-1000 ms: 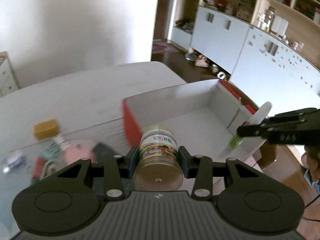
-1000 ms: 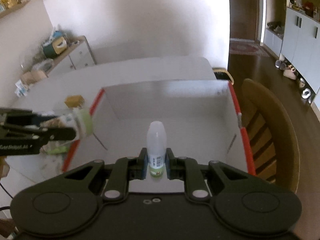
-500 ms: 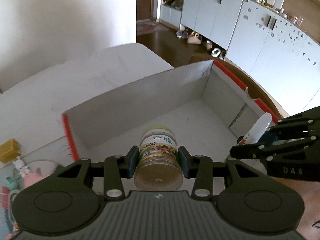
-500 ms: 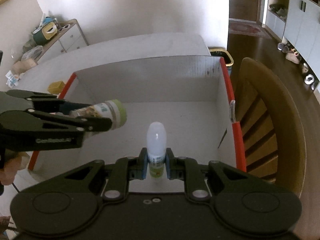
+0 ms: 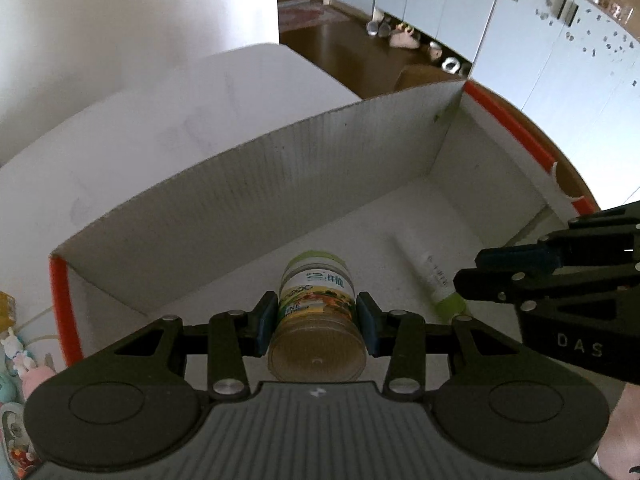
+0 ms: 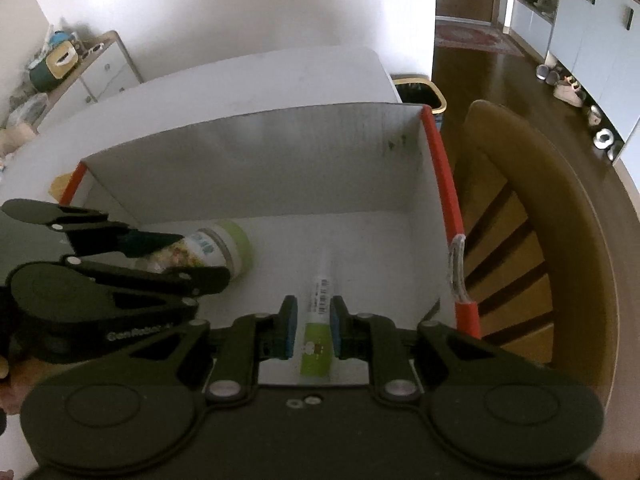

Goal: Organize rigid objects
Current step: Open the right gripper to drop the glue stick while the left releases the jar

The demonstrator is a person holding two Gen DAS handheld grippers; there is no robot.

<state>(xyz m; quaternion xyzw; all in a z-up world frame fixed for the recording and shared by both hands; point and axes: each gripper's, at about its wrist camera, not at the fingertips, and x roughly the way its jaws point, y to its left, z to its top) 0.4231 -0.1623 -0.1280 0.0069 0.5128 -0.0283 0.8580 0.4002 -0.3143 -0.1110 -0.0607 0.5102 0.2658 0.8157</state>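
Your left gripper clamps the jar and your right gripper pinches the white tube, both low inside the cardboard box (otherwise bare). Releasing remains; toys wait outside.

Both are the same kind of rig: matte black plastic left gripper and matching black right gripper, each with two scissor-style linkage arms, shiny silver pivot screws and blue rubber pads on the fingertips. Big round black discs sit on either side of the body. The left one has a ribbed grey top plate with a tiny white logo; the right one's top is smooth black with two small silver screws. White lettering shows on the sides, "DAS" on the right, something like "GenRobot" on the left.
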